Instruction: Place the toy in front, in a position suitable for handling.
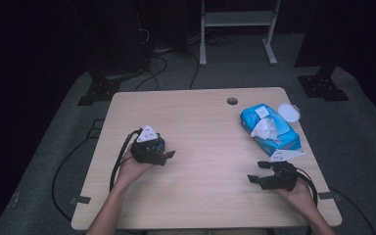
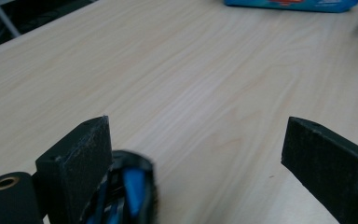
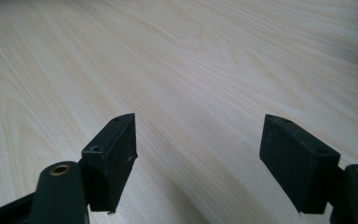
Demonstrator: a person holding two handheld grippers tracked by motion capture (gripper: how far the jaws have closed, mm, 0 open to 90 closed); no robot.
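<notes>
**Both jaws wide, the wipes untouched — plenty that could slip**

The left hand-held gripper (image 1: 169, 155) sat low over the bare left half of the tabletop (image 1: 200, 127), jaws spread wide and gripping nothing. In its own view a blurred blue-and-black shape sat just inside the left jaw, too close to the lens to identify. The right hand-held gripper (image 1: 257, 172) hovered at the near right of the tabletop, jaws just as far apart and empty, pale wood showing between them in its own view.

The blue pack of wipes (image 1: 270, 128) lay at the far right of the tabletop, its round lid (image 1: 289, 112) flipped open and a white wipe (image 1: 264, 128) poking up from the slot. The right hand-held gripper was near it but clearly apart; the left was well away.

The risks, as I judged them: a pinch on that one soft wipe could have lifted the whole light pack unless the other hand-held gripper pinned it down. A grab too deep might have dragged out a bunch (they cling together). The pack also lay close to the right edge, so a sideways nudge could have pushed it off.
</notes>
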